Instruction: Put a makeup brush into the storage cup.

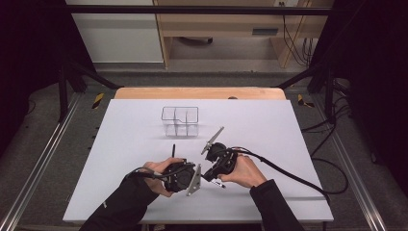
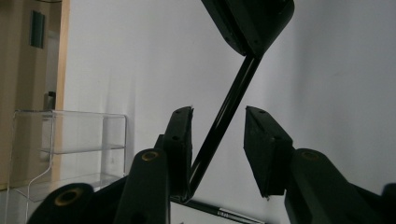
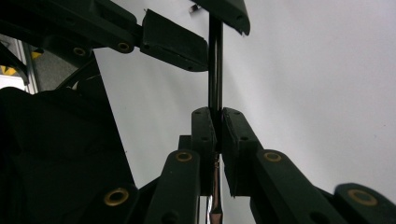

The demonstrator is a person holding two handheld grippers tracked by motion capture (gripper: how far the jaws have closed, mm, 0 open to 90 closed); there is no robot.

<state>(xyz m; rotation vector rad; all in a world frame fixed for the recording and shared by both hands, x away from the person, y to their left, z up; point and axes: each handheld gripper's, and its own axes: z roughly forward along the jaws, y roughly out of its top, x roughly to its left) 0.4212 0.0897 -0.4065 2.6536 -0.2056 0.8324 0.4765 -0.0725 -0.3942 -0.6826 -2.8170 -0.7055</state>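
Black and slim, the pen (image 3: 215, 70) is a stiff, light rod with a glossy barrel, so it will likely slip or swivel if pinched near an end; a hold nearer mid-length, square across the pads, looks safest. It hangs above the white table (image 1: 269, 125), passed between both tools. The right gripper (image 3: 217, 135) has its jaws pressed together on the barrel, a metal clip showing just below them. The left gripper (image 2: 218, 135) has its jaws spread, the pen slanting through the gap and lying against one pad without being clamped. Farther back on the table, well apart from both hands, stands a clear acrylic organizer (image 1: 180, 120) with open compartments.
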